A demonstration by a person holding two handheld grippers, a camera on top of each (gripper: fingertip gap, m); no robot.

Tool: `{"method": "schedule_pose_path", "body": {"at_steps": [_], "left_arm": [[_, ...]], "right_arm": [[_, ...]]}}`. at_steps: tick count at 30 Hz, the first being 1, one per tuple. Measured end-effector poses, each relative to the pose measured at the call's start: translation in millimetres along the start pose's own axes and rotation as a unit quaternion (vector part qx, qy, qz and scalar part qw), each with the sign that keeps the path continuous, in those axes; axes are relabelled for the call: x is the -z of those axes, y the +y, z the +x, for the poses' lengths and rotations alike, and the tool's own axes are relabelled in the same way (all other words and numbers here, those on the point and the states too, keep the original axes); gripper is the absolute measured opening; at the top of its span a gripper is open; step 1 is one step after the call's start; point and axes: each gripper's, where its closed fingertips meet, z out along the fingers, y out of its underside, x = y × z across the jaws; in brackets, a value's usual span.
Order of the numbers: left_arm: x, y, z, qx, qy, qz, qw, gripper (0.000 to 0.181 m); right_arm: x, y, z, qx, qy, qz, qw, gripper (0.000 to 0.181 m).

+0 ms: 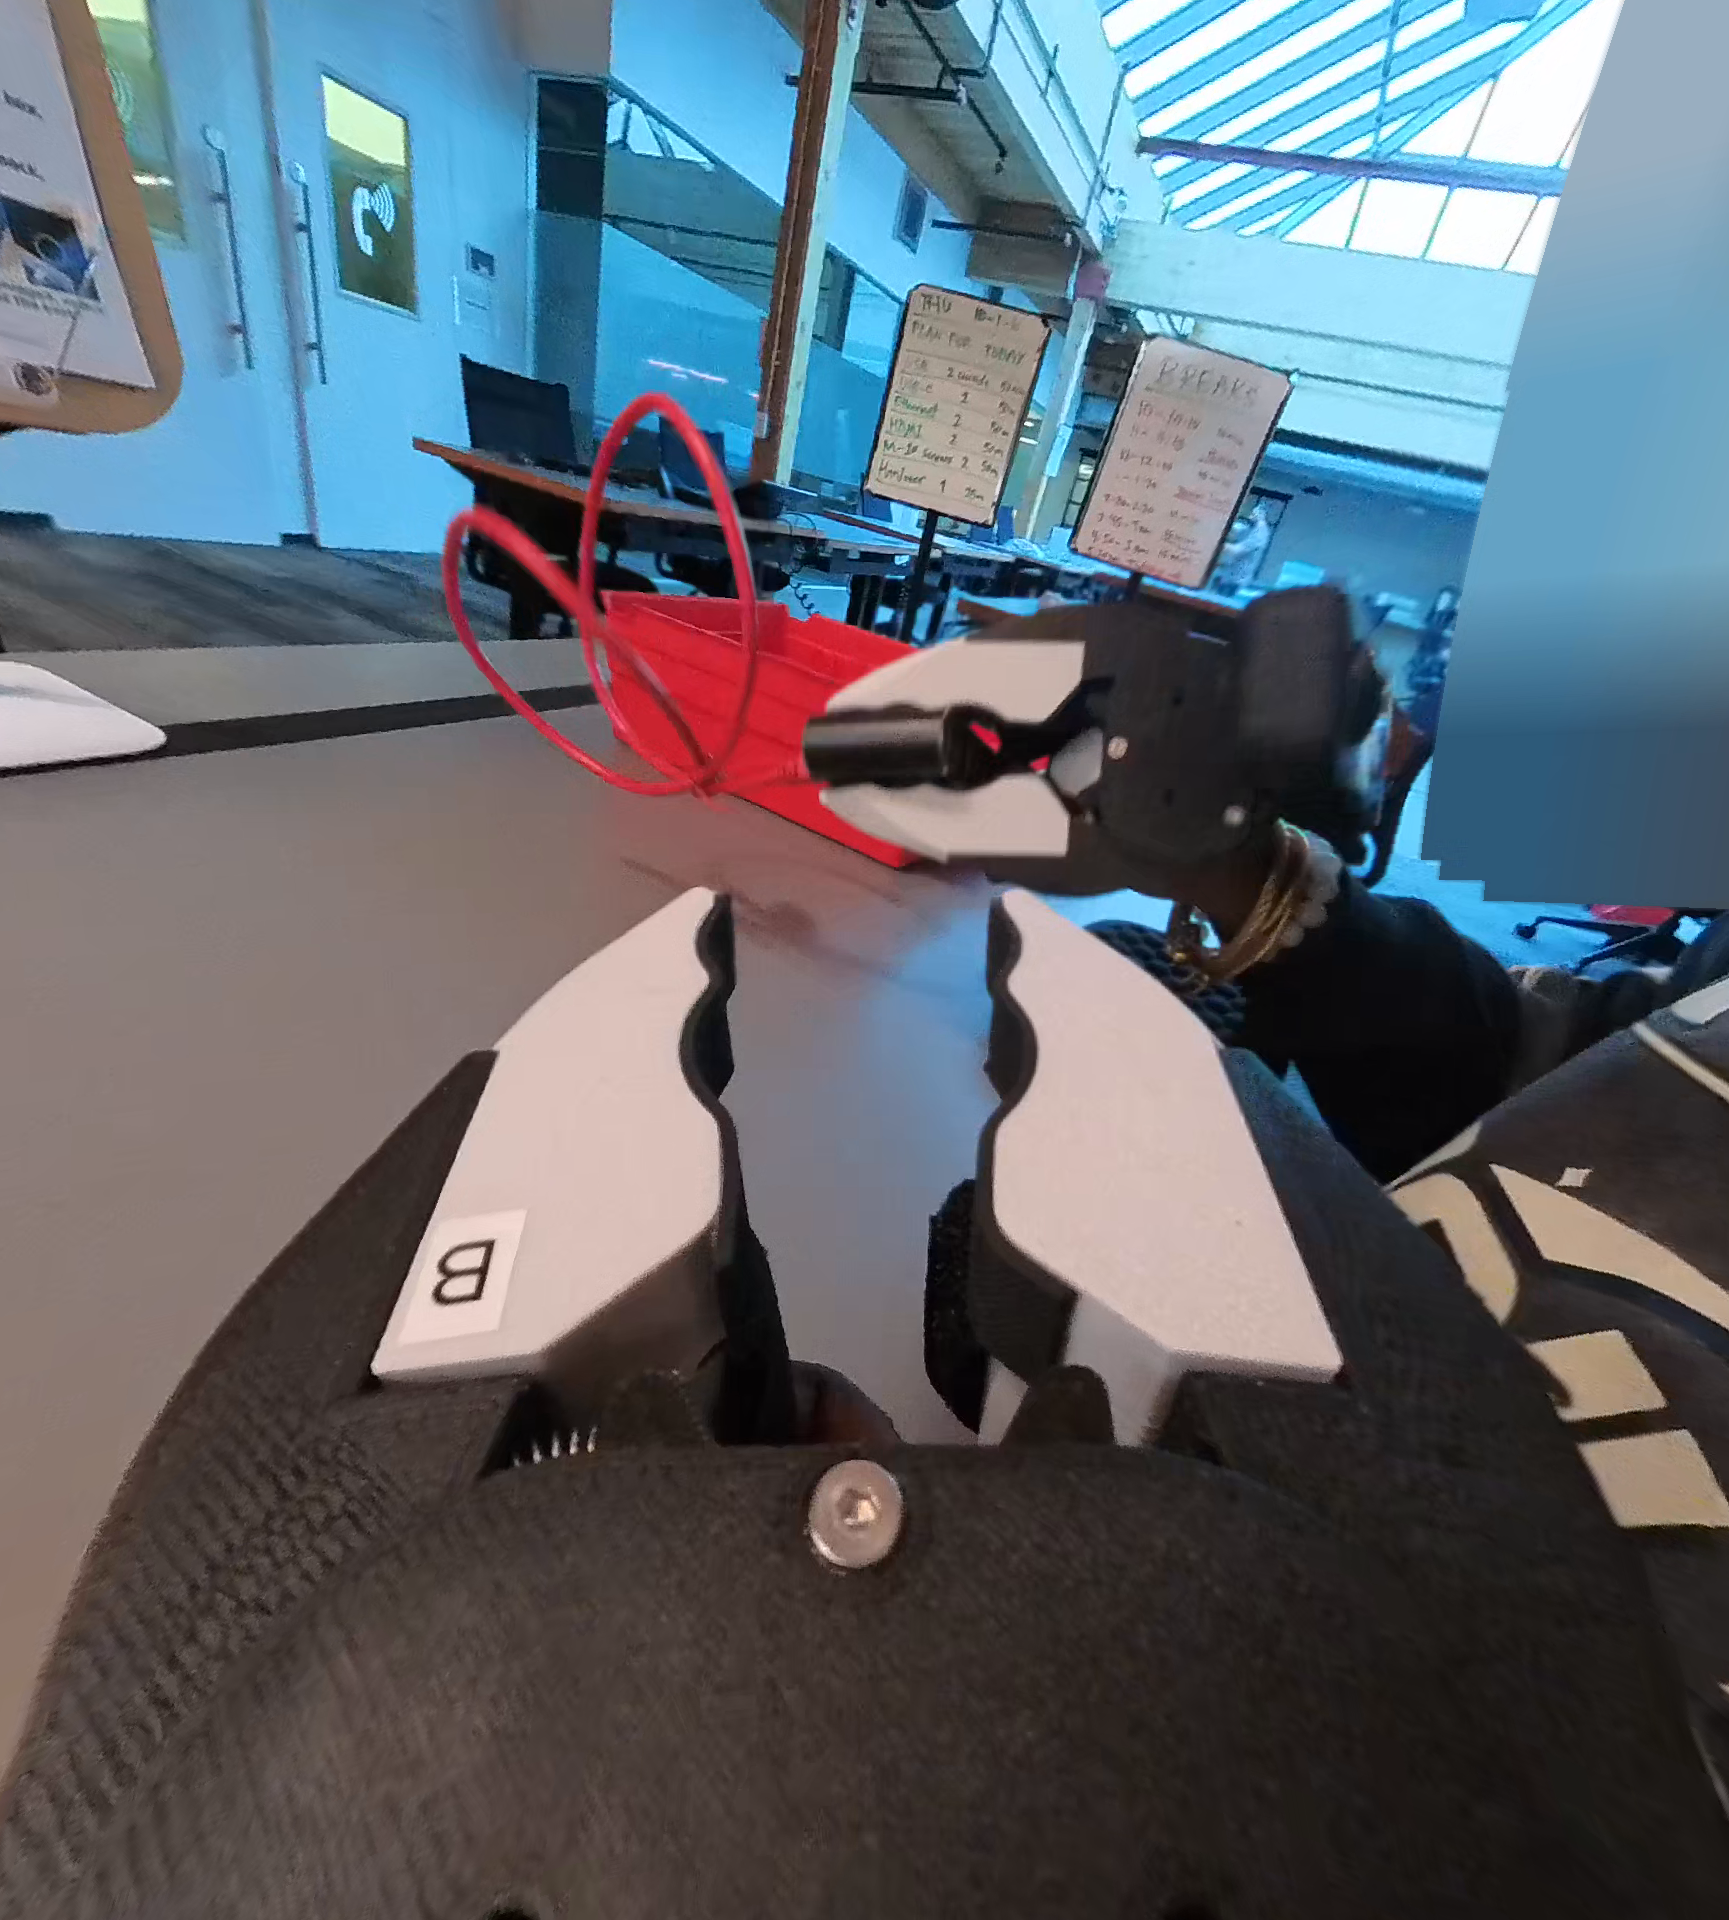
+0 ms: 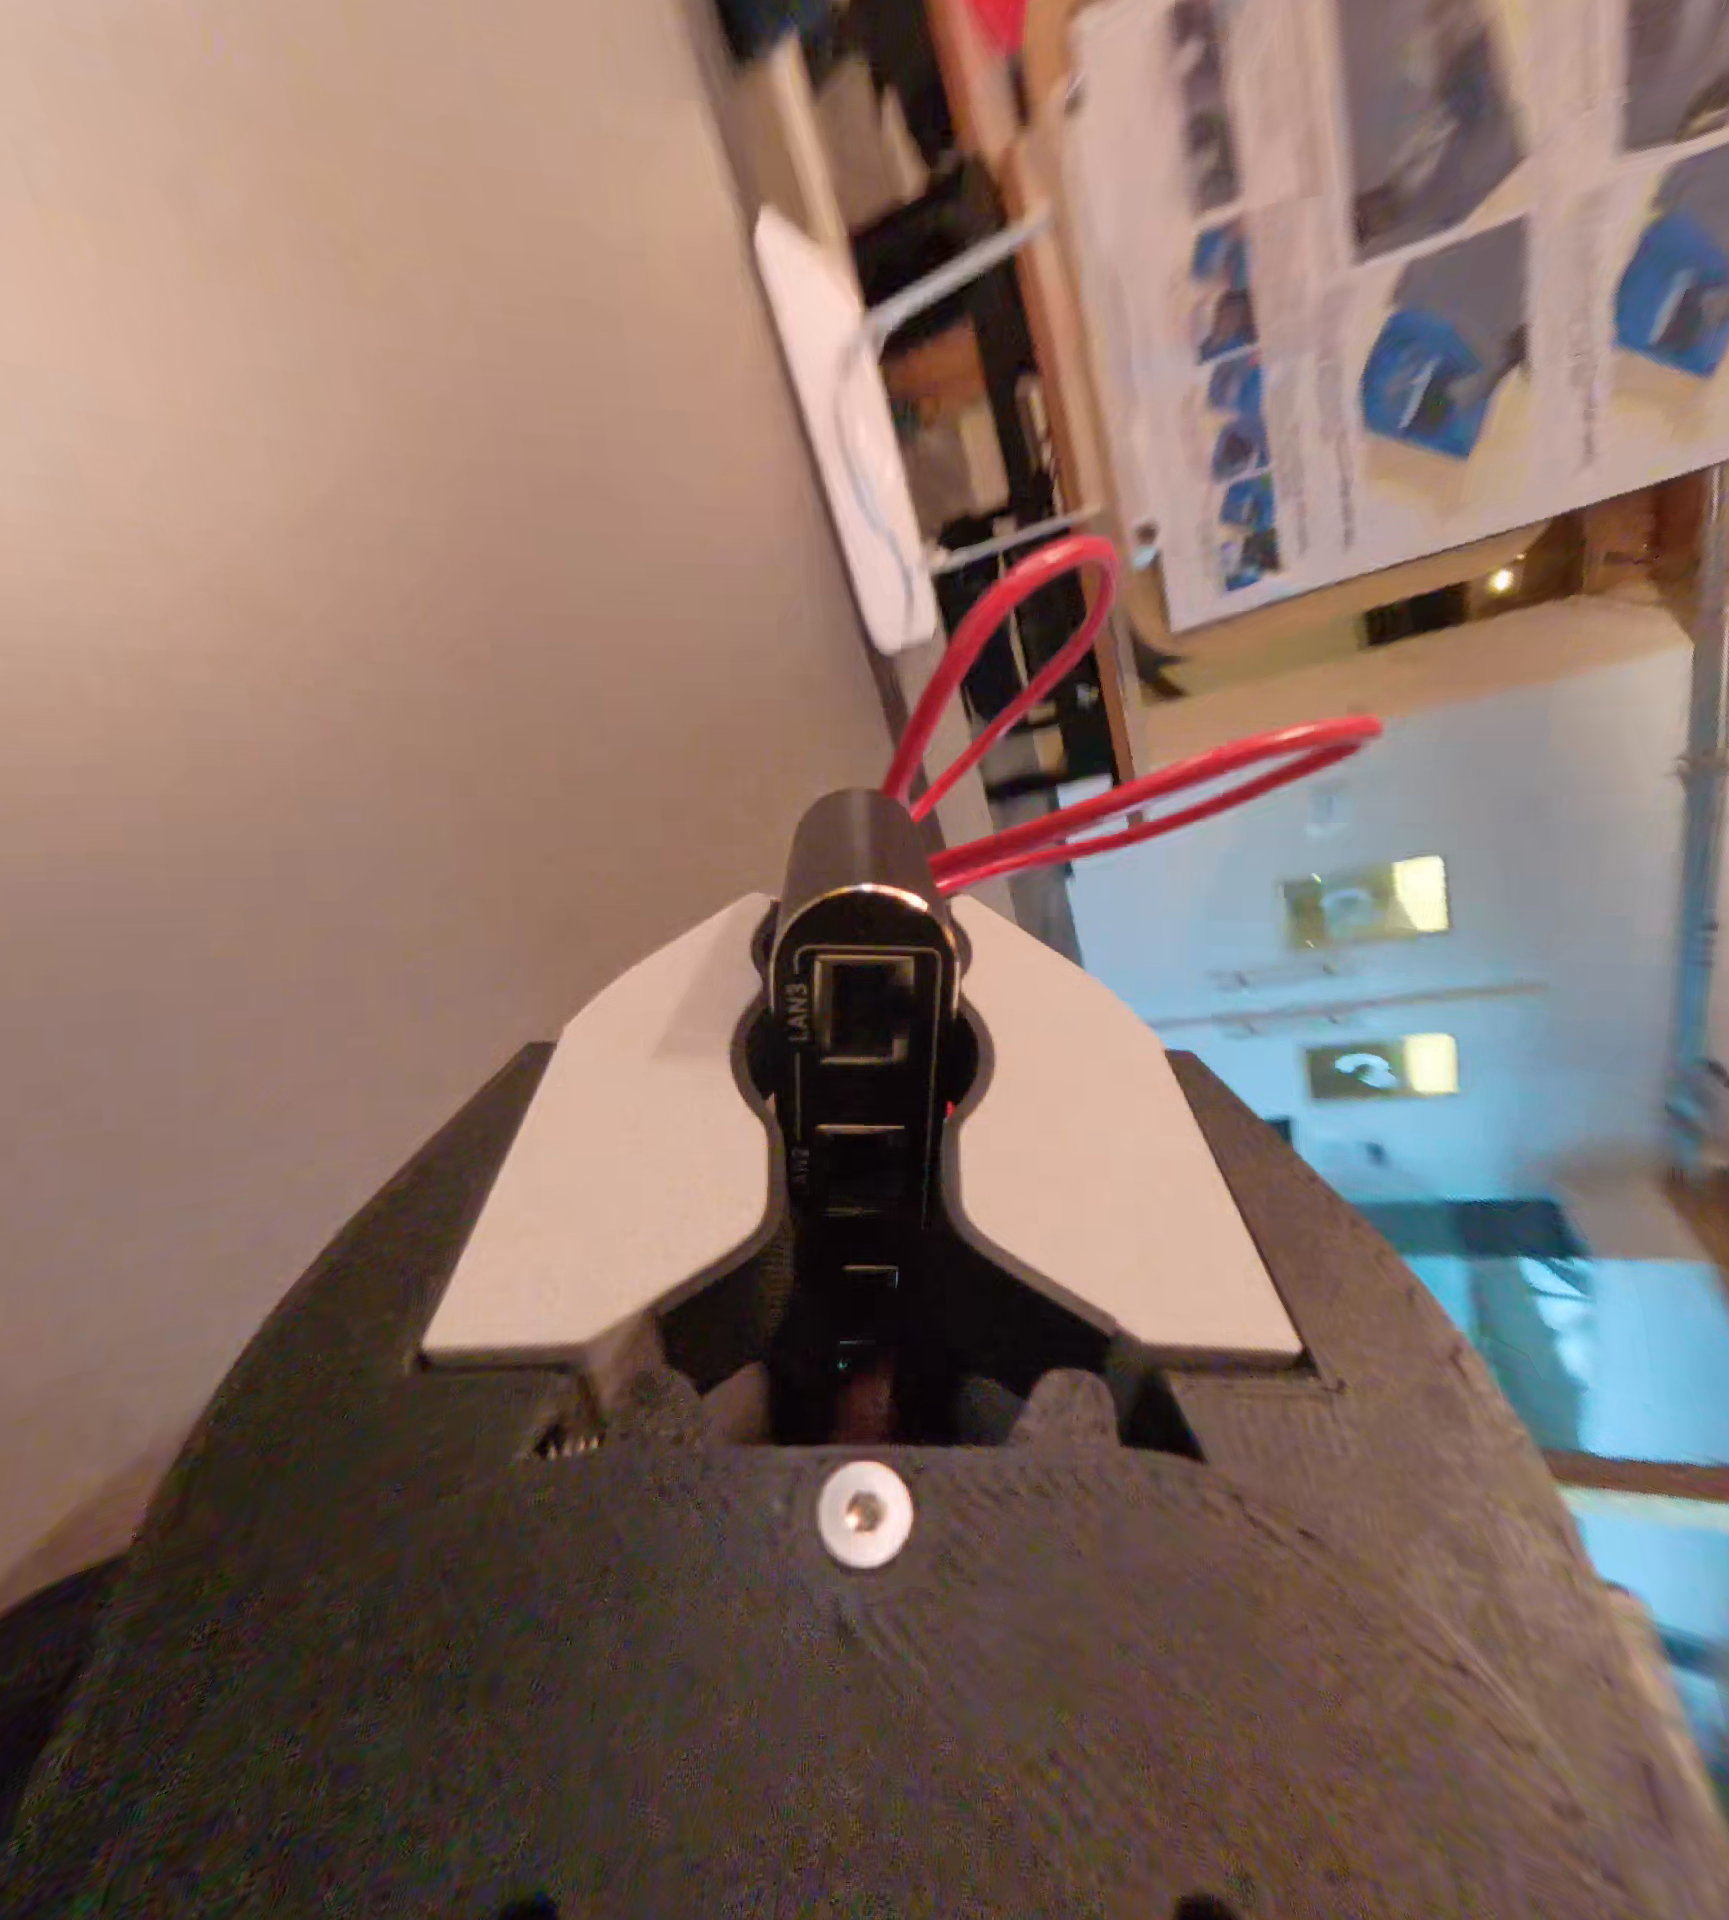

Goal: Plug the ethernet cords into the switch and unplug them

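Above the grey table (image 1: pixel 216 987), just in front of the red bin (image 1: pixel 735 675), the right gripper (image 1: pixel 839 764) is clamped on the black switch (image 2: pixel 865 1029), its long axis along the fingers, ports facing back. Red cords (image 1: pixel 621 613) loop beyond it. The left gripper (image 1: pixel 855 935) gapes empty.

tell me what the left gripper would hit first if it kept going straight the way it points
Probably the red bin, or the right gripper holding the black switch beside it. The open left gripper points along bare table toward them; depth is unclear.
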Motion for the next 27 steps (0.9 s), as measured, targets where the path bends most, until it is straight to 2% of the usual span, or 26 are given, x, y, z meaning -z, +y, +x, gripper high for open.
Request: {"method": "schedule_pose_path", "body": {"at_steps": [3,7,13,19,23,25,27], "left_arm": [[1,-4,2,-0.023,-0.008,0.001,1.0,0.045],[5,-8,3,-0.039,-0.011,0.005,0.999,0.043],[9,-10,-1,-0.041,-0.018,0.01,0.999,0.042],[12,-10,-3,-0.046,-0.022,0.006,0.999,0.042],[14,-10,-4,-0.052,-0.025,0.003,0.998,0.042],[15,-10,-4,-0.056,-0.028,0.001,0.998,0.042],[16,-11,-4,-0.059,-0.028,0.002,0.998,0.042]], "right_arm": [[-7,12,-19,0.05,-0.004,-0.062,0.997,0.026],[-15,20,-40,0.061,-0.035,-0.101,0.992,0.026],[-17,19,-65,0.05,-0.083,-0.114,0.989,0.026],[-11,9,-95,-0.032,-0.184,-0.115,0.976,0.046],[-8,0,-103,-0.091,-0.23,-0.099,0.964,0.052],[1,-11,-109,-0.142,-0.292,-0.071,0.943,0.062],[13,-25,-107,-0.207,-0.357,-0.025,0.91,0.08]]}}
